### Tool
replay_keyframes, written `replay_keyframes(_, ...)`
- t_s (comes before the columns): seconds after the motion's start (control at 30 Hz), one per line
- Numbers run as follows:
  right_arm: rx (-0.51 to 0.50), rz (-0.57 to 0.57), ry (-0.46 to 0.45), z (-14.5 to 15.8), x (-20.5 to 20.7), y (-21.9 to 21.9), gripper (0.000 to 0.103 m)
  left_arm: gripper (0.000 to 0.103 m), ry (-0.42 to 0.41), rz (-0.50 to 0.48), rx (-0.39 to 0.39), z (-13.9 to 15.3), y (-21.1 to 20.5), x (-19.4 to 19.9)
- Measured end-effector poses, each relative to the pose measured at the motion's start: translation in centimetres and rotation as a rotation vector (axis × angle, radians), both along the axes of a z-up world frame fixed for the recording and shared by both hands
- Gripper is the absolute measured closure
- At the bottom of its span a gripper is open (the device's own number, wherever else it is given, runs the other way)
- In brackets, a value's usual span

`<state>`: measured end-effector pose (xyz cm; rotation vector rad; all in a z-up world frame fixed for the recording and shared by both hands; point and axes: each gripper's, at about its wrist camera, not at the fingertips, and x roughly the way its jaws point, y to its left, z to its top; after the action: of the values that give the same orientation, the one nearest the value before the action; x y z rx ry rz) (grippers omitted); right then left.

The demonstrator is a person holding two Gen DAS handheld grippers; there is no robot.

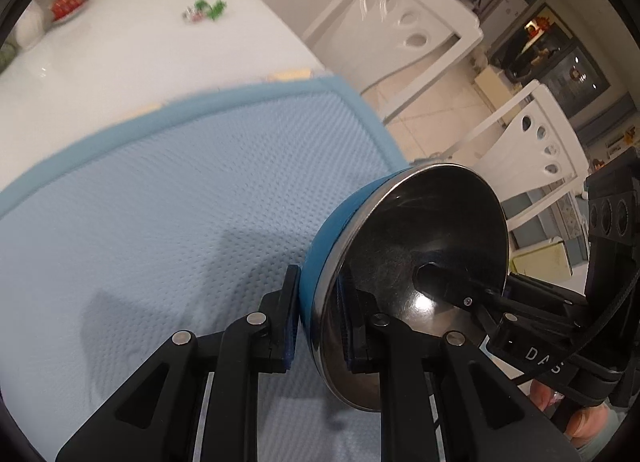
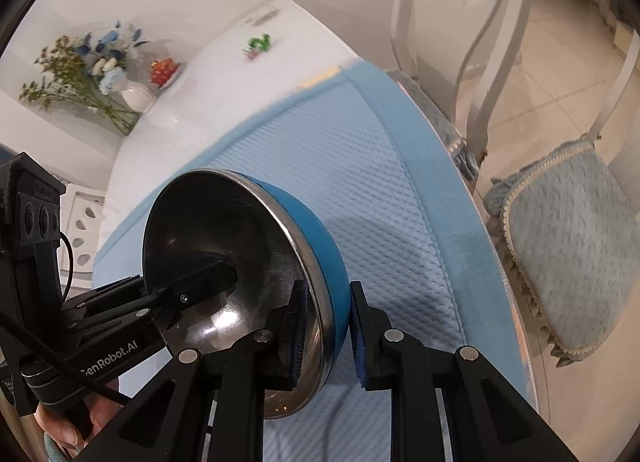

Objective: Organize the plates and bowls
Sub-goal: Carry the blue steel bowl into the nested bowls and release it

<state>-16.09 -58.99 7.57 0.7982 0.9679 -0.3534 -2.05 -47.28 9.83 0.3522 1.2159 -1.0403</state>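
Note:
A blue bowl (image 1: pixel 320 238) with a shiny steel inside (image 1: pixel 424 246) is held on edge above the light blue mat (image 1: pixel 160 190). My left gripper (image 1: pixel 320 326) is shut on its rim, one finger on the blue outside, one inside. My right gripper (image 2: pixel 326 326) also clamps the rim of the same bowl (image 2: pixel 320 246), one finger inside the steel hollow (image 2: pixel 224 246), one on the blue wall. Each gripper shows in the other's view, reaching into the bowl from the opposite side. No plates are in view.
The mat (image 2: pixel 380 190) lies on a white table (image 1: pixel 140 46). A flower vase (image 2: pixel 136 96), a red item (image 2: pixel 163 69) and small green things (image 2: pixel 259 43) stand at the far end. White chairs (image 1: pixel 404 22) with blue cushions (image 2: pixel 572 238) flank the table's right edge.

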Motion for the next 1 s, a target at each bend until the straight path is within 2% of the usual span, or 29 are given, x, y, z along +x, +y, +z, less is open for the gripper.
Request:
replay_keyframes(0.2, -0.035, 0.006, -0.084, 4.6, -1.7, 2.3, 0.084, 0.089, -0.053, 0.03, -0.089, 4.9, 4.2, -2.2)
replay_keyframes(0.3, -0.053, 0.011, -0.101, 6.2, -2.6, 3.9, 0.084, 0.089, -0.091, 0.045, -0.093, 6.3, 6.6, -4.0)
replay_keyframes(0.43, -0.049, 0.06, -0.099, 7.2, -3.7, 6.8, 0.084, 0.089, -0.127, 0.098, -0.084, 7.3, 10.0, -5.9)
replay_keyframes(0.57, -0.002, 0.115, -0.089, 7.1, -4.8, 9.9, 0.084, 0.089, -0.131, 0.159, -0.093, 8.0, 13.8, -7.4)
replay_keyframes(0.7, 0.034, 0.174, -0.073, 6.8, -5.6, 12.4, 0.084, 0.089, -0.114, 0.212, -0.083, 7.7, 17.0, -8.7)
replay_keyframes(0.83, 0.036, 0.234, -0.034, 6.2, -6.2, 14.9, 0.084, 0.089, -0.065, 0.274, -0.052, 5.9, 19.9, -10.2)
replay_keyframes(1.0, 0.053, 0.306, 0.032, 4.5, -6.8, 17.3, 0.084, 0.089, -0.017, 0.302, -0.007, 3.6, 21.7, -11.5)
